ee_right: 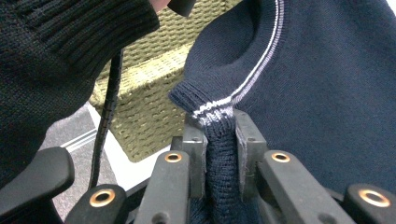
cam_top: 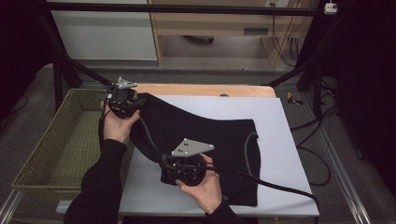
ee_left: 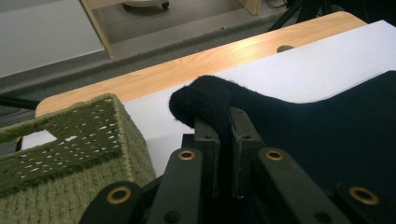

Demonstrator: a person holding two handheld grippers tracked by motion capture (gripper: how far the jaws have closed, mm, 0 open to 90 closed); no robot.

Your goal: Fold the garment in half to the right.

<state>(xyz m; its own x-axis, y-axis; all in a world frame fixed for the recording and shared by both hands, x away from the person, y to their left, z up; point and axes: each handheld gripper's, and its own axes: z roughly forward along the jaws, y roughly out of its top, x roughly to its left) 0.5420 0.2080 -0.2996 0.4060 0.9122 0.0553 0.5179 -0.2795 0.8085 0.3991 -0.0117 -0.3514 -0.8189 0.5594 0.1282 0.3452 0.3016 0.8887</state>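
Item 1: open-topped olive-green woven basket [cam_top: 65, 144]. It stands off the left edge of the tabletop, just to the left of your left jaws, and nothing can be seen inside it.

Item 2: your left gripper [cam_top: 123, 100]. Its jaws are clamped tight on a rolled fold of cloth that pokes out above and ahead of them, as the left gripper view has it [ee_left: 224, 135].

Item 3: dark navy knitted jumper with a thin pale stripe along its ribbed trim [cam_top: 210, 149]. It lies mostly flat on the white sheet covering the pale wooden tabletop [cam_top: 289, 154]. Its left edge is gathered and raised between your two sets of jaws; the rest spreads to the right of them.

Item 4: your right gripper [cam_top: 187, 170]. Its jaws are pressed together on the striped ribbed edge [ee_right: 219, 119], which stands up directly between them.

Status: both holds are secured, so the grasping looks done. No neat fold is visible yet, and the jumper is not in the basket. Judging by the raised left edge, you are most likely at the start of folding it over or carrying it leftward; nearly all of that work remains.
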